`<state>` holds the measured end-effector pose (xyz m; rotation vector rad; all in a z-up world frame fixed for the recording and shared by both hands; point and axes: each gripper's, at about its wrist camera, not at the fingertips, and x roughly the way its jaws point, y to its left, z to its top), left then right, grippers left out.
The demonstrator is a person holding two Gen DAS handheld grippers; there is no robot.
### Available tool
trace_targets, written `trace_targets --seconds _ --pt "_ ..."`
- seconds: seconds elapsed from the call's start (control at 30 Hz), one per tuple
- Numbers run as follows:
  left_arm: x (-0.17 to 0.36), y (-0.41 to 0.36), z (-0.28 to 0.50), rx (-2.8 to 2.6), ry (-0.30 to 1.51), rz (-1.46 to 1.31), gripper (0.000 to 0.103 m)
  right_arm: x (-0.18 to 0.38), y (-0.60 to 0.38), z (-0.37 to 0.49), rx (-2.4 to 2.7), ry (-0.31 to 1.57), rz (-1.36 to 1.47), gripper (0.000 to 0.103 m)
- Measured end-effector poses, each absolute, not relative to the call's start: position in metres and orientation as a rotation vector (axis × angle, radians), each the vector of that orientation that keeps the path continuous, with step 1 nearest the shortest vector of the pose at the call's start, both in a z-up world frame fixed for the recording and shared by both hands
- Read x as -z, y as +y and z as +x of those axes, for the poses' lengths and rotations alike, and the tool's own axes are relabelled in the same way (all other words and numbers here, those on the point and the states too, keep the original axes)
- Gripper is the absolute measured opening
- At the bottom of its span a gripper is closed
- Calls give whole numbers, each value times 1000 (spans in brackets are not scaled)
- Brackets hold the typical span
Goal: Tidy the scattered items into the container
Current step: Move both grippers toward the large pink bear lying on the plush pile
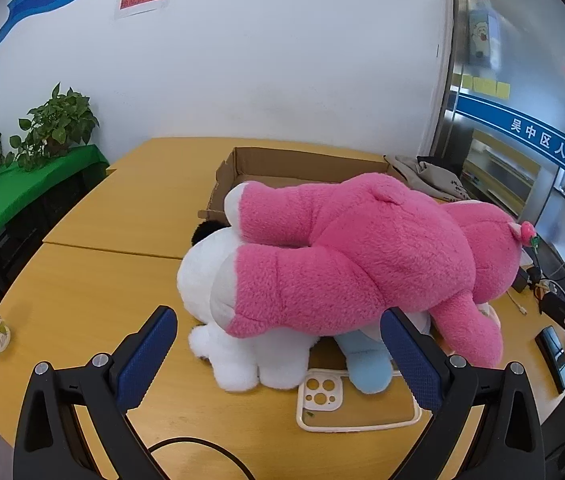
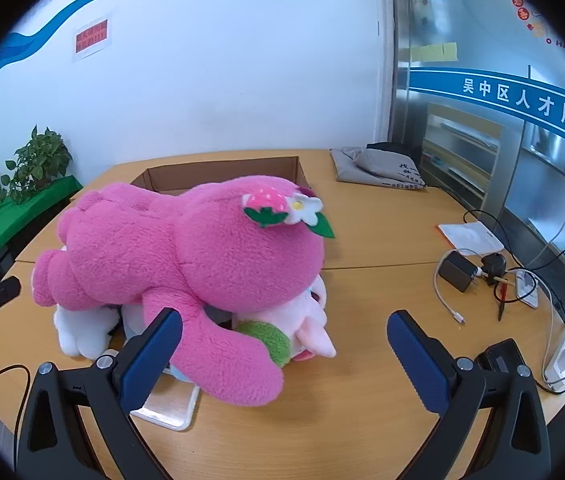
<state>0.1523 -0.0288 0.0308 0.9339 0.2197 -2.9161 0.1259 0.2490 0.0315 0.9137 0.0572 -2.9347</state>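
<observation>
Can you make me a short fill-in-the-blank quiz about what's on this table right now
1. The pink plush bear lies on top of a ____ plush toy.
2. The cardboard box stands ____ the plush pile, toward the wall.
3. The left gripper and the right gripper are both ____, holding nothing.
4. The flat item under the blue plush's end is a clear phone ____.

Missing words: white; behind; open; case

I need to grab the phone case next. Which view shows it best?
The left wrist view: the clear phone case lies flat on the table, its camera cutouts visible, just in front of the plush pile. In the right wrist view only one corner shows, behind the right gripper's left finger.
</observation>
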Motion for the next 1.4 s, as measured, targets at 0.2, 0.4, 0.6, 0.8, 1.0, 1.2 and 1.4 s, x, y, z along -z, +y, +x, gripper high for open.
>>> trace_targets --seconds 0.2,0.4,0.6,0.8,1.0,1.2,1.4 --pt "-34 -21 144 2929 218 933 103 -31 242 121 2929 78 918 102" --pt "-32 -23 138 2945 250 969 103 -26 239 115 2905 92 941 102" --pt "-31 -21 132 2963 227 995 103 -25 237 108 2900 99 961 102" --pt "-28 -26 129 2963 248 1054 103 -21 235 100 2890 93 980 102" --pt "-29 -29 124 2983 280 1074 103 -21 231 96 2874 122 977 102" --pt "-24 -28 116 2990 282 1106 103 -18 227 91 2863 149 999 102" --pt "-22 -34 111 2961 310 1120 103 -13 226 87 2850 166 1022 102"
